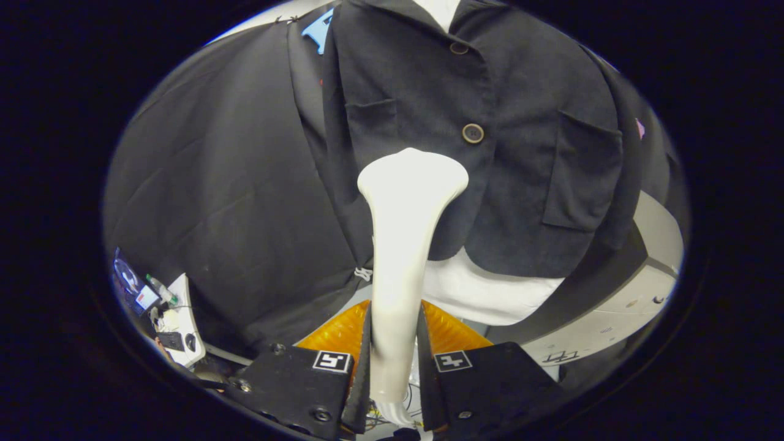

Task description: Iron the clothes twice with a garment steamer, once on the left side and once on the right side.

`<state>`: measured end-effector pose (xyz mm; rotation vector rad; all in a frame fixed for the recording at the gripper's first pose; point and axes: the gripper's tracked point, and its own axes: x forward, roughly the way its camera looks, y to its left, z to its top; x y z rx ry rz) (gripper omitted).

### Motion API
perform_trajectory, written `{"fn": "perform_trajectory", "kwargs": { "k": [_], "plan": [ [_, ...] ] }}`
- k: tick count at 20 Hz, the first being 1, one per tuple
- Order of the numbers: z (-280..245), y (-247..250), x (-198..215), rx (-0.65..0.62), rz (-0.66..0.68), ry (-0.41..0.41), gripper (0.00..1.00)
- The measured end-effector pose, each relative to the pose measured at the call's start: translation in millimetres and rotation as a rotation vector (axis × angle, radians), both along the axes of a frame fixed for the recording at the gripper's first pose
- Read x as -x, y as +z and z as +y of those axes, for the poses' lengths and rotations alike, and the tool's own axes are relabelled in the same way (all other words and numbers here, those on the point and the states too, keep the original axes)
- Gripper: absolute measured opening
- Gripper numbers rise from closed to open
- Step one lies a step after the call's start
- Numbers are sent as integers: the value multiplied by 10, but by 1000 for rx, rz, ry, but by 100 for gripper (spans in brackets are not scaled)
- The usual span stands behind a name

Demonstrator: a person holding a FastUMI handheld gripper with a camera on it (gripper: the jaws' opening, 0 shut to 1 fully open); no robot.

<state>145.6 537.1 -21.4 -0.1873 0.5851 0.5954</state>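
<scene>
The garment steamer is white and stands up tall between the two fingers of the gripper. Both fingers press on its thin handle, one from each side, so the grip is tight. Far off to the left sits a small white table with little things on it (too small to tell apart). The steamer's wide head points up at a dark jacket, just under a round button. The jacket hangs over something white, and one pocket is to the right.
</scene>
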Motion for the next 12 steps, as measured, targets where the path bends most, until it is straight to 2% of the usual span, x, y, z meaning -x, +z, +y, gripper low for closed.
{"fn": "perform_trajectory", "kwargs": {
  "k": [6, 12],
  "plan": [
    [-597, 524, 48, -88, -58, -57, 36],
    [-1512, 1049, -37, -175, -138, -150, 36]
  ]
}}
